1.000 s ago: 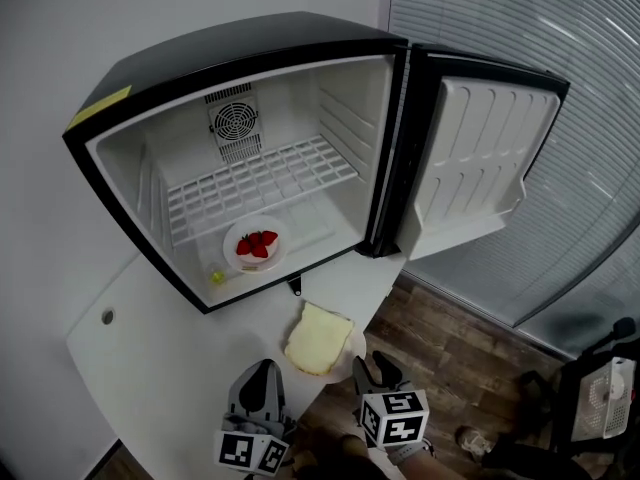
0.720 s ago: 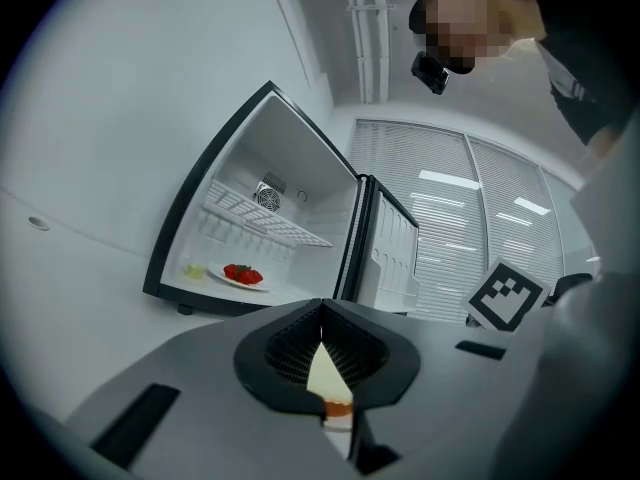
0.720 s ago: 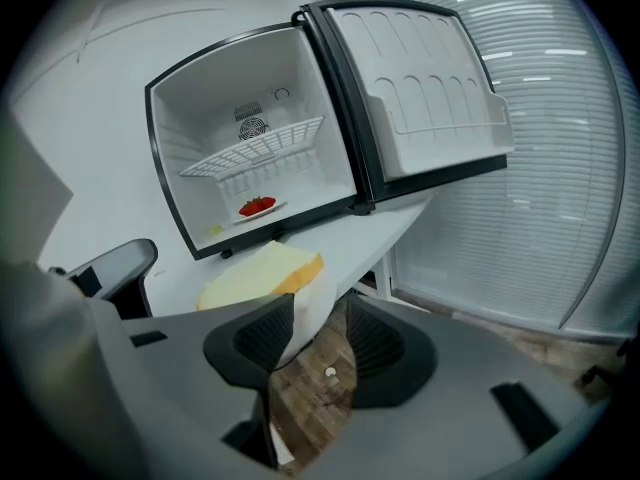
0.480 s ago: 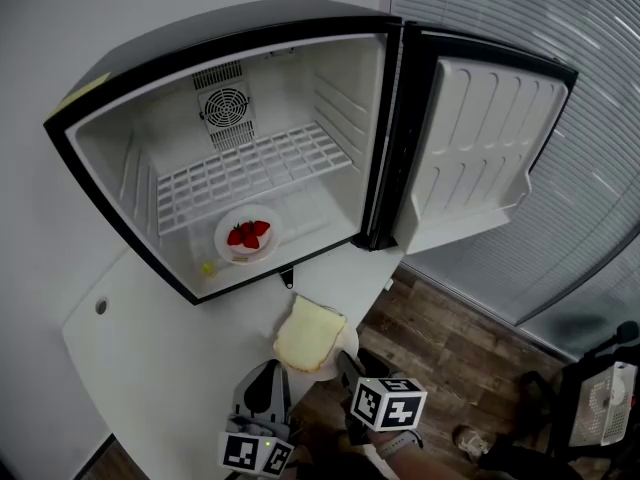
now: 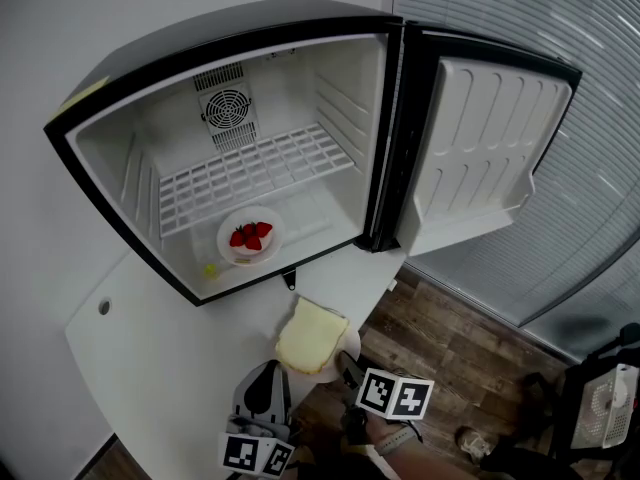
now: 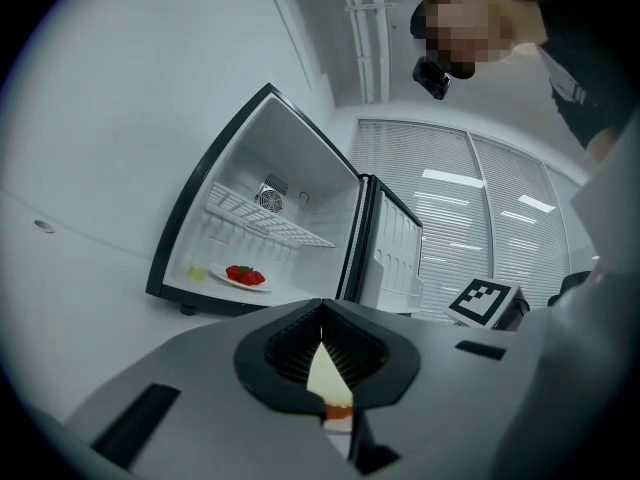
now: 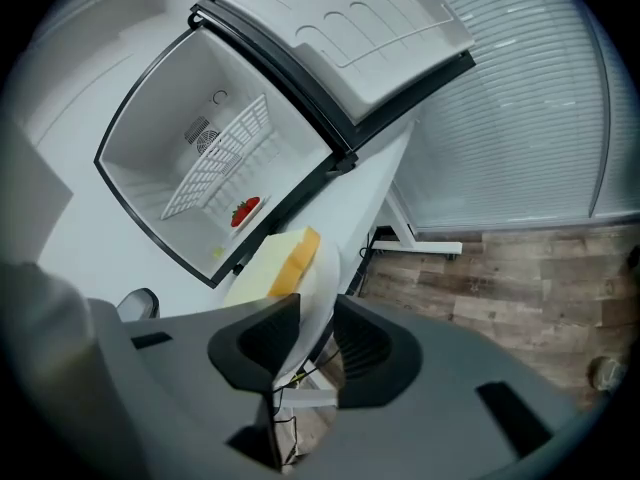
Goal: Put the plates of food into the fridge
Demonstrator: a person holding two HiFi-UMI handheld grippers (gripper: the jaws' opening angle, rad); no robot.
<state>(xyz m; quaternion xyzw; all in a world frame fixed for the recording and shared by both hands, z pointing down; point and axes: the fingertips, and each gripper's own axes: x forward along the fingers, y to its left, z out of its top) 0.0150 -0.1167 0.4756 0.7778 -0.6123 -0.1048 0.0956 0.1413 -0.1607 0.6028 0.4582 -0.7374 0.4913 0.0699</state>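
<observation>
The right gripper (image 7: pixel 315 313) has its fingers clamped on the near rim of the plate of bread (image 7: pixel 320 268), which sits at the near edge of the white table (image 5: pixel 170 348), just in front of the open fridge (image 5: pixel 330 98). The left gripper (image 6: pixel 322 308) hangs left of that plate, fingers clenched together on nothing. Inside, the plate of strawberries (image 5: pixel 250 238) lies on the fridge floor, below the wire shelf (image 5: pixel 250 173). The door (image 5: pixel 480 148) stands wide open to the right.
</observation>
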